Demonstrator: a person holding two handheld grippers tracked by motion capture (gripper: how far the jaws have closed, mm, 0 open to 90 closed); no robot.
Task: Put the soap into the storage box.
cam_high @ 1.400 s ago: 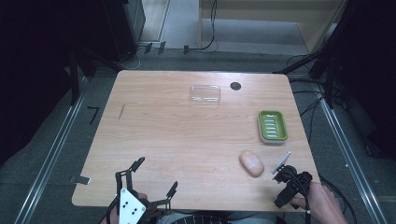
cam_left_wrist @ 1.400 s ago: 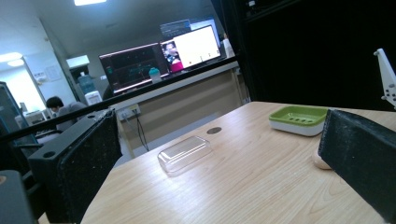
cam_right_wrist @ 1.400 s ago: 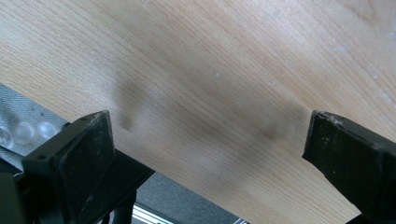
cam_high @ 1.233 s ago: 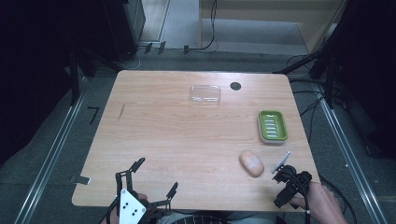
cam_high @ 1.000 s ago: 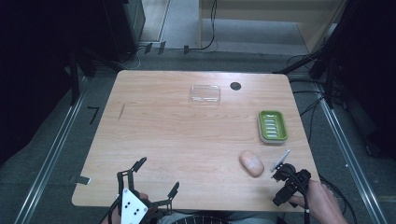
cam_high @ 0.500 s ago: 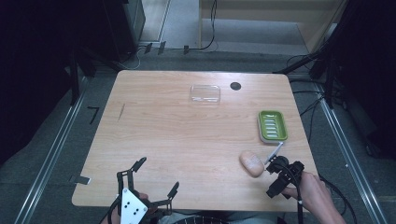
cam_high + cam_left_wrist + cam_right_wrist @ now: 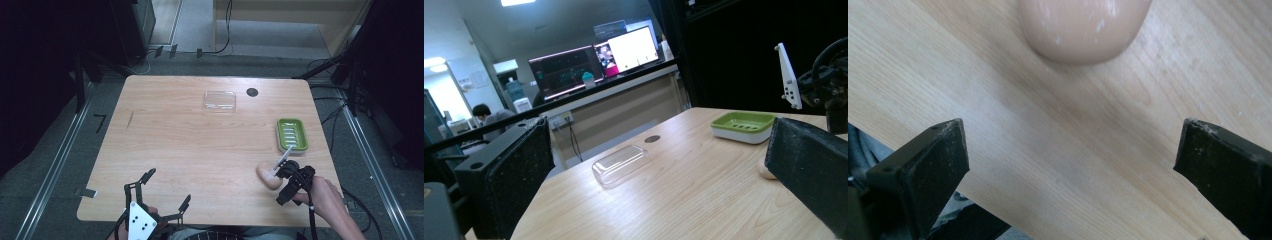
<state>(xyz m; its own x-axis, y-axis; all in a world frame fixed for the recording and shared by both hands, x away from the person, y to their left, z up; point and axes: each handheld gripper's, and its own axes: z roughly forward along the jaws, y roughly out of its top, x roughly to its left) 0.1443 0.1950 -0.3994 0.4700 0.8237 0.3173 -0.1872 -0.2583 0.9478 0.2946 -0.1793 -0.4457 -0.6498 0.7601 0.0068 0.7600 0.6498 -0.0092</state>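
Observation:
A peach soap bar (image 7: 267, 177) lies on the wooden table (image 7: 200, 145) near the front right, and it fills the top of the right gripper view (image 7: 1083, 30). My right gripper (image 7: 281, 184) hangs tilted over the soap's near right side. Its jaws (image 7: 1072, 125) stand wide open above bare wood, with the soap just beyond them. My left gripper (image 7: 167, 187) rests open at the front left edge with nothing between its jaws (image 7: 659, 135). A green soap dish (image 7: 292, 134) sits behind the soap, also in the left gripper view (image 7: 742, 125).
A clear plastic lid (image 7: 219, 100) lies at the back centre of the table, next to a small black round hole (image 7: 252, 92). The table's front edge runs close under my right gripper. Dark frames and cables surround the table.
My right gripper has moved from the front right edge forward and left, up to the soap bar. The left gripper has stayed put.

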